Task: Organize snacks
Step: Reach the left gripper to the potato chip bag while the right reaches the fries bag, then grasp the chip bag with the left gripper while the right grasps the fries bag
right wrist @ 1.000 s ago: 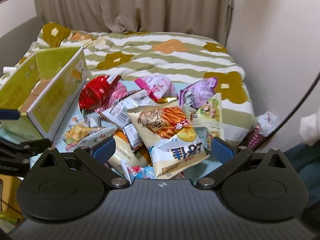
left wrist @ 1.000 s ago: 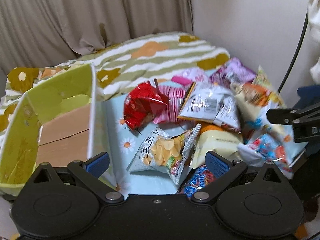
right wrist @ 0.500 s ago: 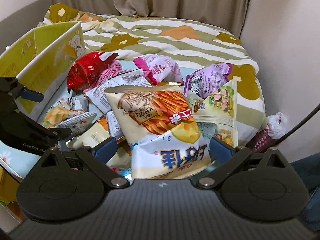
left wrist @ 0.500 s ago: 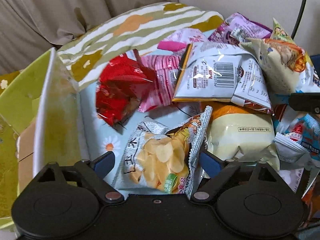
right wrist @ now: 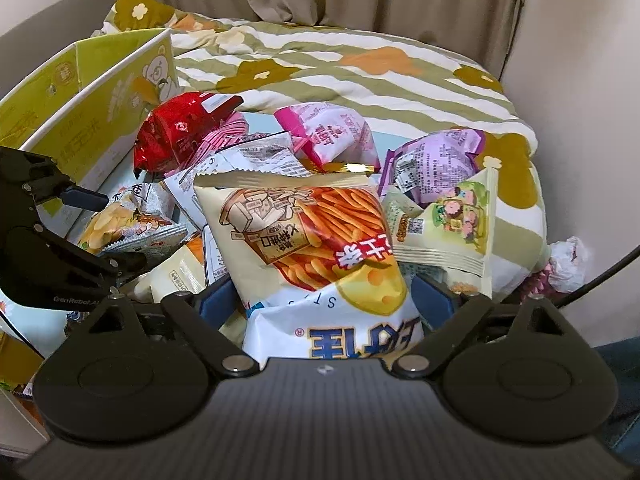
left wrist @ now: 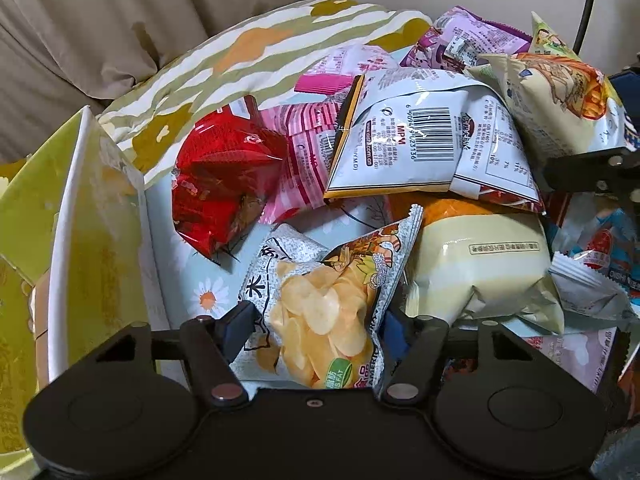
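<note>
A pile of snack bags lies on a light blue flowered cloth on the bed. My left gripper [left wrist: 318,326] has its blue pads pressed on both sides of a grey potato chip bag [left wrist: 320,308], which crumples between them. My right gripper [right wrist: 326,300] has its pads around a large cheese fries bag [right wrist: 316,240], touching its sides. The chip bag [right wrist: 124,224] and the left gripper [right wrist: 60,236] also show in the right wrist view. A yellow-green cardboard box [left wrist: 60,240] stands open at the left of the pile.
Around these lie a red bag [left wrist: 220,184], a pink striped bag [left wrist: 308,160], a white barcode bag [left wrist: 420,148], a pale yellow bag [left wrist: 480,268], a purple bag [right wrist: 432,160] and a pink bag [right wrist: 332,132]. A striped duvet [right wrist: 320,56], curtain and wall lie behind.
Both grippers have moved forward and down into the pile. The left has closed on the chip bag. The right has narrowed around the cheese fries bag.
</note>
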Motion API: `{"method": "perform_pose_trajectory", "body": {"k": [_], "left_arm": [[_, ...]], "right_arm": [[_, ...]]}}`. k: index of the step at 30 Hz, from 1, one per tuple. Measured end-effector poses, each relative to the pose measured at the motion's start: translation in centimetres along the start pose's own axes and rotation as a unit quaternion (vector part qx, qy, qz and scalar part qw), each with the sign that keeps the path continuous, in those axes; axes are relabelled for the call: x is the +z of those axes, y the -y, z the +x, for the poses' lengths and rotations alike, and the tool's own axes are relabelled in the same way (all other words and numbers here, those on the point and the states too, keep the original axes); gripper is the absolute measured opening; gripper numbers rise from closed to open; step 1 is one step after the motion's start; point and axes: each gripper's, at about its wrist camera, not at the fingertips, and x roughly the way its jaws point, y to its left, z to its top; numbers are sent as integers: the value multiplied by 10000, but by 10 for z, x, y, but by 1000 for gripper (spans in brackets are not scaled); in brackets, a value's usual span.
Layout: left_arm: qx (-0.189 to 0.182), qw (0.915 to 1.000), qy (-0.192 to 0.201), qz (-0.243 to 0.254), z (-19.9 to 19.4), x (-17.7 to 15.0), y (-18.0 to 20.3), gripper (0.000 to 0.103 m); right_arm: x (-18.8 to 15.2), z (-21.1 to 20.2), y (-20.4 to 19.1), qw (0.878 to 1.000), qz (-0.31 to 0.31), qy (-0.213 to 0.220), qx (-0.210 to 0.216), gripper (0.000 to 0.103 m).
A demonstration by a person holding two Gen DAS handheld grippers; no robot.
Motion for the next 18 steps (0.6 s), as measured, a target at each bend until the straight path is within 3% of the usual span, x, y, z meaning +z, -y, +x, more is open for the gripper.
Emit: {"method": "perform_pose_trajectory", "body": {"k": [6,9,11,18], "left_arm": [[78,9999,92,-74,-10,-1,0,69],[87,9997,138,-158,-16,-1,-1,69],[107,9996,173,-193,-20,-2,0,69],[202,9985,409,-305,-42,3,0,69]], "right_arm": [[1,5,0,9999,-54,-31,107,99],[1,5,-1,9999,-106,-39,117,91],[1,5,-1,9999,-111,-39,109,78],[2,-5,7,9999,3,40,101,72]]}}
